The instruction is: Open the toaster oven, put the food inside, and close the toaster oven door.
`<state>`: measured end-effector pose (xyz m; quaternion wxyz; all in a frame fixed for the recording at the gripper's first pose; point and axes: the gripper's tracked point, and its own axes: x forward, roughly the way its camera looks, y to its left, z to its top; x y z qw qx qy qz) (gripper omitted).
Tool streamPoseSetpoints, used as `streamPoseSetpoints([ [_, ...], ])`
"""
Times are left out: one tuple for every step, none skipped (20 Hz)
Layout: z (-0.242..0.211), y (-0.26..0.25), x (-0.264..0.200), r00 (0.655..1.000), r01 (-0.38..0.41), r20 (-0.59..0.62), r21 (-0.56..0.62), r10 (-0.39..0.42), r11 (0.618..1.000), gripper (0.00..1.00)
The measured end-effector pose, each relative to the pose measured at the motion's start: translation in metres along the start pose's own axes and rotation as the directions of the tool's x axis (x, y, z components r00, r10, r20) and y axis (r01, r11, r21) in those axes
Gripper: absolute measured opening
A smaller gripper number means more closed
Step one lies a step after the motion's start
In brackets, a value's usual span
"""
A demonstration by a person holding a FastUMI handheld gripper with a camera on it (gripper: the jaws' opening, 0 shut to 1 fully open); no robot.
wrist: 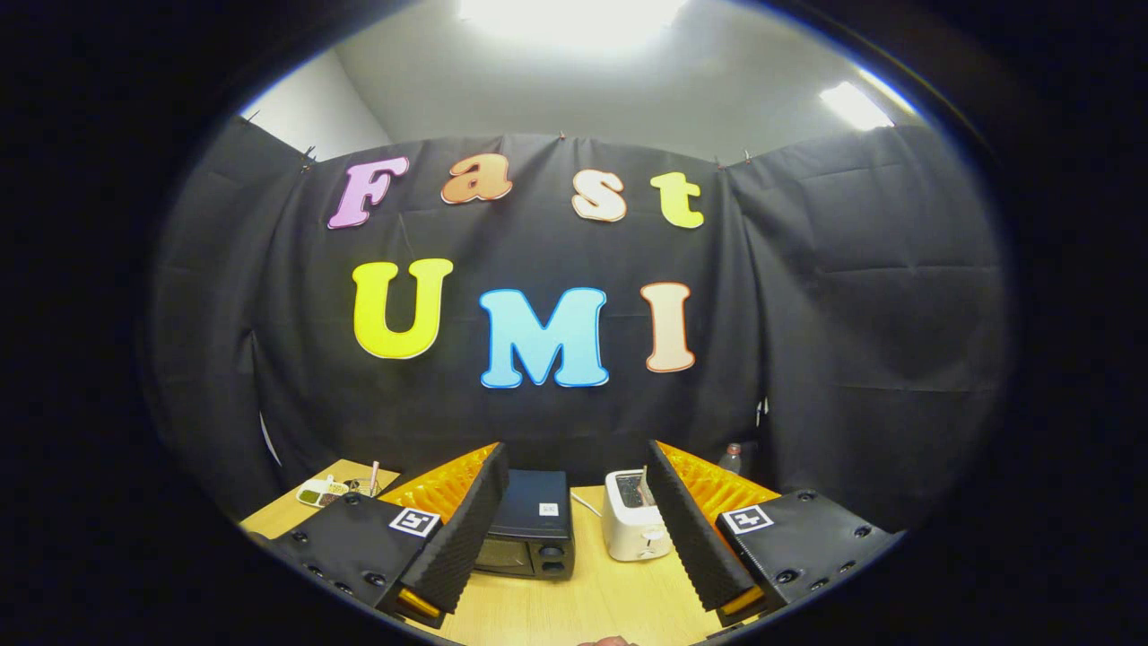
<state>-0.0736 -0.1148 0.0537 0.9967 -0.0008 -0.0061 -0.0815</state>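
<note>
Ahead, boxy black toaster oven point(529, 529), ribbed gripper point(574, 538) fingers spread, wooden table point(592, 601)

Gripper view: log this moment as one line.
gripper: open, empty | toaster oven: door closed, between fingers, beyond tips | white toaster: beside it | stage: pre-approach

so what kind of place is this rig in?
Likely a staged recording booth, not a real kitchen: black cloth wall behind a wooden table holding a black toaster oven, door shut, and a white toaster. The gripper is open, with both appliances beyond its fingers.
</note>
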Motion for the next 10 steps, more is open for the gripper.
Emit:
streamPoseSetpoints([
  [-0.003,-0.009,-0.006,1.0,0.015,-0.006,-0.009,-0.016,1.0,0.98],
  [-0.006,-0.018,-0.012,0.999,0.033,-0.014,-0.019,-0.033,0.999,0.98],
  [-0.009,-0.025,-0.019,0.999,0.047,-0.02,-0.029,-0.048,0.998,0.98],
  [-0.01,-0.028,-0.024,0.998,0.057,-0.025,-0.033,-0.058,0.998,0.98],
  [-0.011,-0.03,-0.027,0.997,0.063,-0.031,-0.035,-0.064,0.997,0.98],
  [-0.014,-0.031,-0.03,0.997,0.066,-0.035,-0.035,-0.067,0.997,0.98],
  [-0.016,-0.03,-0.031,0.997,0.064,-0.042,-0.033,-0.065,0.997,0.98],
  [-0.019,-0.027,-0.029,0.997,0.057,-0.052,-0.028,-0.058,0.998,0.98],
  [-0.022,-0.023,-0.026,0.997,0.047,-0.066,-0.02,-0.048,0.999,0.98],
  [-0.025,-0.02,-0.022,0.996,0.037,-0.077,-0.015,-0.038,0.999,0.98],
])
